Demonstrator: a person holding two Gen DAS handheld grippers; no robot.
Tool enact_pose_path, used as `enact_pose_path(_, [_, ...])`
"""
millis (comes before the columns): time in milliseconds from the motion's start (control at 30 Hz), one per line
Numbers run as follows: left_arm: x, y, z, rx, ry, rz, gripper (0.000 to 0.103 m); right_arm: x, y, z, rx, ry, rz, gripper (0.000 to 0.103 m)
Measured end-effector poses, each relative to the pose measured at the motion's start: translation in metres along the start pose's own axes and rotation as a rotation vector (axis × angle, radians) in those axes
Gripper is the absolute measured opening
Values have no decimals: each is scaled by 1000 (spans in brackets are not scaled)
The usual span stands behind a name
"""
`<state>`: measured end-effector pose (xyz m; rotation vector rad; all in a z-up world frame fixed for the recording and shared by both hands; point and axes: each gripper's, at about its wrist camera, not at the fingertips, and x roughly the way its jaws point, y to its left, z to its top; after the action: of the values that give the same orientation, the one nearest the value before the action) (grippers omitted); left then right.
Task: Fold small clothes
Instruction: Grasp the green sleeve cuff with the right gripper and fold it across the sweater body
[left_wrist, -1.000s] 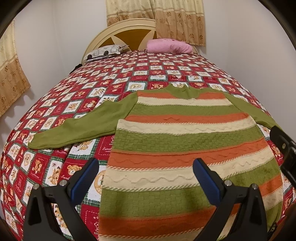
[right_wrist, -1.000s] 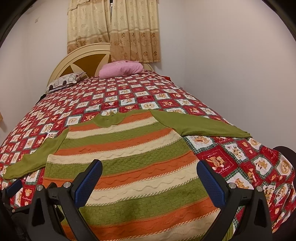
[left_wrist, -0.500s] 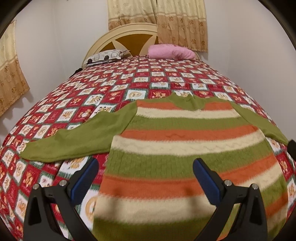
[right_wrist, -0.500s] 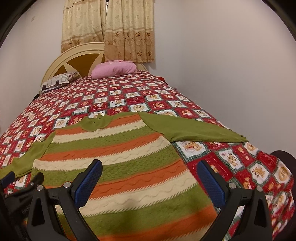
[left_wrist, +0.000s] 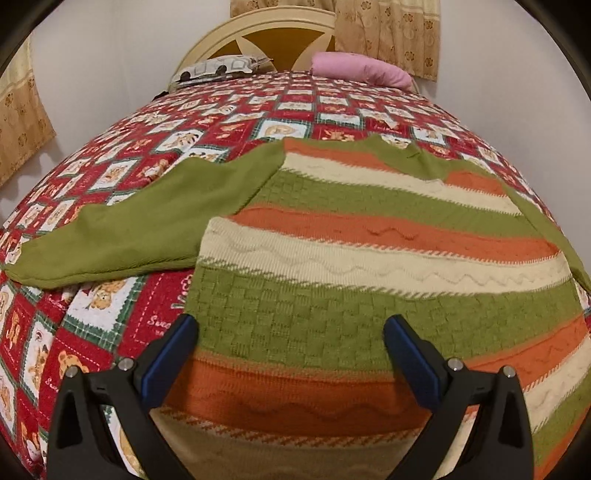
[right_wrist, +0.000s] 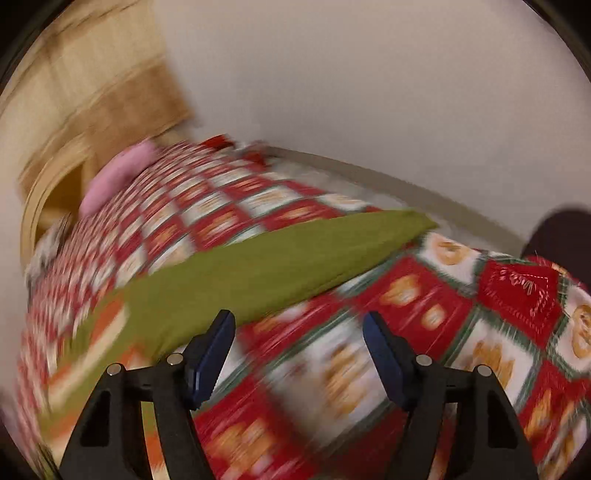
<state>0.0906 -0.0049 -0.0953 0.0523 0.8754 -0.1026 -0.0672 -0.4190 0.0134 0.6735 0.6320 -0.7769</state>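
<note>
I see one bed, its quilt (left_wrist: 280, 122) in red/white teddy squares, filling both views. One headboard (left_wrist: 258, 33) at the far end w/ two pillows against it: one pink (left_wrist: 360, 70), one patterned grey/white (left_wrist: 218, 68). Two curtains in the left view, one behind the headboard (left_wrist: 388, 33), one at the left wall (left_wrist: 18, 122).

One sweater (left_wrist: 369, 258), striped green/orange/cream, lies flat on the quilt, neck toward the headboard. Two plain green sleeves, both spread out: left sleeve (left_wrist: 140, 229) angles toward the quilt's left side; right sleeve (right_wrist: 280, 266) runs out toward the wall-side edge of the bed, cuff close to that edge. Bare quilt all round the sleeves.

Left gripper (left_wrist: 291, 354) hangs over the sweater body near its left side seam, jaws wide, nothing between them. Right gripper (right_wrist: 299, 347) sits over bare quilt just beside the right sleeve, view v. blurred; its jaws have just been closing, are at a medium gap, and nothing is between them.
</note>
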Motion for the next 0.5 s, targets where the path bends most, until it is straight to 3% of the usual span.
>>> enact_pose_path(67, [3,-2,0,4,10,0,103,24,-29,20,82,29,-31,66])
enact_pose_path(133, [5,-1,0,6,18,0,103,47,-47,34,116,72,-67,50])
enact_pose_path(300, [10,-1,2,10,25,2,103,97,-79,51,224,149,-98,50])
enact_pose_path(500, [12,-1,3,12,30,5,103,119,-95,64,271,108,-98,48])
